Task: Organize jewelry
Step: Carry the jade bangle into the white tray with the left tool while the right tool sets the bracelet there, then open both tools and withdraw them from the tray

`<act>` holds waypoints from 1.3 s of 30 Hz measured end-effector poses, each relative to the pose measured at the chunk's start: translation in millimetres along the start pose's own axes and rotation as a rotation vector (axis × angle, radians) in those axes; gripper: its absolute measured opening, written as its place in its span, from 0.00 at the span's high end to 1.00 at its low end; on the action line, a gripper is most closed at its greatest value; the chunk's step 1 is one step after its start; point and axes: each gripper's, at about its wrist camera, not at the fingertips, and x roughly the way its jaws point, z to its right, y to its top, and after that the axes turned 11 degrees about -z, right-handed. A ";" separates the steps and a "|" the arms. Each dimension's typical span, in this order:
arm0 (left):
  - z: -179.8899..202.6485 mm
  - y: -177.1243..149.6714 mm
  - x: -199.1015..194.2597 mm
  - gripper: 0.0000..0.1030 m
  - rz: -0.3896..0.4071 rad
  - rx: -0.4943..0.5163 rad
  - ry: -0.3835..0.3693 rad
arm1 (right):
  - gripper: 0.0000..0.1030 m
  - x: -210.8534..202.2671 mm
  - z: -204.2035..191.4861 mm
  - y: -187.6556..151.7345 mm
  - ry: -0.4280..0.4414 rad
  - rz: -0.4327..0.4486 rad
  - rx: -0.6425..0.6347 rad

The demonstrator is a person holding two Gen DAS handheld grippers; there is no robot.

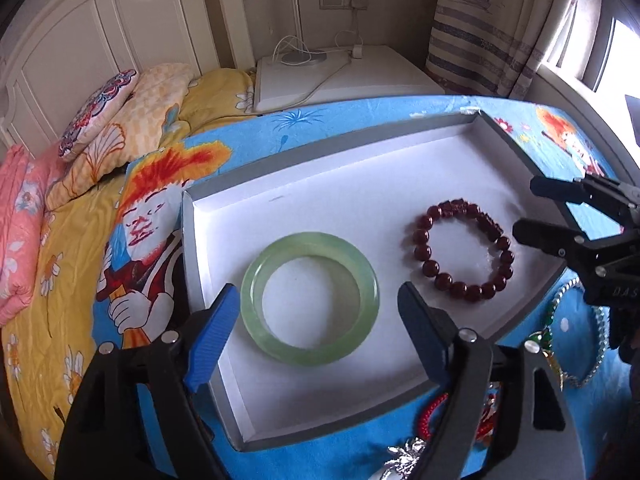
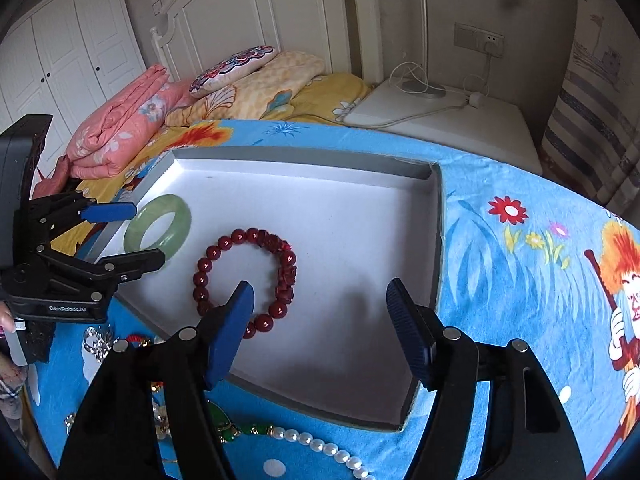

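Observation:
A shallow white tray with grey walls lies on a blue cartoon cloth. In it lie a green jade bangle and a dark red bead bracelet. My left gripper is open and empty, its blue pads either side of the bangle, just above it. My right gripper is open and empty over the tray's near part, right of the bead bracelet; it also shows in the left wrist view.
Loose jewelry lies on the cloth in front of the tray: a pearl necklace, green stone pieces, a red coiled band and a silver ornament. A bed with pillows and a white nightstand stand behind.

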 end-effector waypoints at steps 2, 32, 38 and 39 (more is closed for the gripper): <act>14.6 -10.2 3.3 0.26 0.009 0.027 0.103 | 0.36 2.3 -7.5 -5.4 -0.030 -0.026 -0.040; 67.8 -189.6 -56.8 0.32 0.147 -0.139 -0.107 | 0.35 -75.3 -74.1 -178.1 -0.117 0.044 -0.011; 72.3 -207.7 -64.2 0.32 0.154 -0.134 -0.104 | 0.35 -82.7 -82.0 -193.9 -0.118 0.042 -0.011; 73.2 -210.5 -65.5 0.32 0.156 -0.134 -0.103 | 0.35 -83.9 -83.0 -195.5 -0.118 0.042 -0.011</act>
